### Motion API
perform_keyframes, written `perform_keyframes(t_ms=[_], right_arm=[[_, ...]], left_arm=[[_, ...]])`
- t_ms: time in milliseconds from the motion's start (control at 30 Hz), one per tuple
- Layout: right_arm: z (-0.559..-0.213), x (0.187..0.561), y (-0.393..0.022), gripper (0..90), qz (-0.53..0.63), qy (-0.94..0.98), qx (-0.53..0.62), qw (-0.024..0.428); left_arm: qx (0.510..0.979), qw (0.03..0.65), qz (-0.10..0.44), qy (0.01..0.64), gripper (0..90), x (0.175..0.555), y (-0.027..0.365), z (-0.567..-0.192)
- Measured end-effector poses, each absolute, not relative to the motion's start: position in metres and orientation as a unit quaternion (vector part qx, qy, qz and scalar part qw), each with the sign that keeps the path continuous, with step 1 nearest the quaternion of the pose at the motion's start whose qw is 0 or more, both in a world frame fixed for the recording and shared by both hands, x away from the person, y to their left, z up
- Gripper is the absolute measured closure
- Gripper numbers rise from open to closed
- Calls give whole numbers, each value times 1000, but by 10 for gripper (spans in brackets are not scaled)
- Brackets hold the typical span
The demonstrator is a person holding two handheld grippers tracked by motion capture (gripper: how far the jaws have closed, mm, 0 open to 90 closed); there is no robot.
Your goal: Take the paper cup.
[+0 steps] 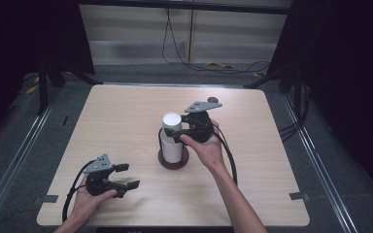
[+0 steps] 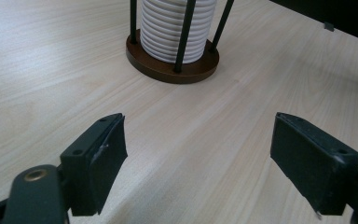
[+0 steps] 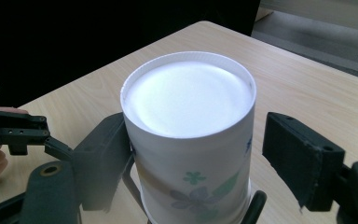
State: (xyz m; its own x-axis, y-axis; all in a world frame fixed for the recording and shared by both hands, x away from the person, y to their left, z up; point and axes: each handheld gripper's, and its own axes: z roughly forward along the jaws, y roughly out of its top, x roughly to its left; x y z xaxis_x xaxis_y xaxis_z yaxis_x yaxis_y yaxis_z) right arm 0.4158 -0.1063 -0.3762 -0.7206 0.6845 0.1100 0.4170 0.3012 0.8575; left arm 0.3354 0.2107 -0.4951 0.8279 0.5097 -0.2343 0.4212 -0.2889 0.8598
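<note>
Right gripper (image 3: pixel 191 158) open astride top paper cup (image 3: pixel 189 135); left gripper (image 2: pixel 198 158) open.

The left gripper (image 1: pixel 126 175) rests low near the table's front-left, held in the left hand (image 1: pixel 90 196), jaws wide apart. The right gripper (image 1: pixel 171 134), in the right hand (image 1: pixel 205 148), points leftward, jaws parted.

Stack of white paper cups (image 1: pixel 172 138), inverted, the topmost showing a flat white base and a green-and-blue floral print (image 3: pixel 200 191). It stands upright at frame centre in the high view, within a round dark-brown wooden holder (image 2: pixel 168 65) with thin black vertical rods, ribbed cup rims visible between them.
</note>
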Motion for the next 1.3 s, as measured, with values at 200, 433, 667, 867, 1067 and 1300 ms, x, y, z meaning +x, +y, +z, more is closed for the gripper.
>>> perform_keyframes(t_ms=[200, 433, 667, 867, 1067, 1300], right_arm=[[-376, 417, -104, 245, 484, 793, 343, 137], [-371, 419, -101, 311, 497, 788, 336, 138], [-368, 420, -101, 330, 497, 787, 336, 143], [-365, 420, -104, 333, 508, 779, 338, 143], [-363, 419, -105, 335, 517, 774, 336, 146], [-358, 418, -107, 340, 529, 765, 336, 150]], left_arm=[[802, 521, 43, 290, 192, 335, 211, -495], [805, 516, 46, 289, 207, 335, 211, -496], [804, 516, 44, 290, 213, 335, 210, -497], [807, 513, 43, 289, 224, 335, 209, -498], [807, 512, 44, 291, 222, 336, 210, -498], [807, 511, 42, 292, 209, 336, 210, -499]])
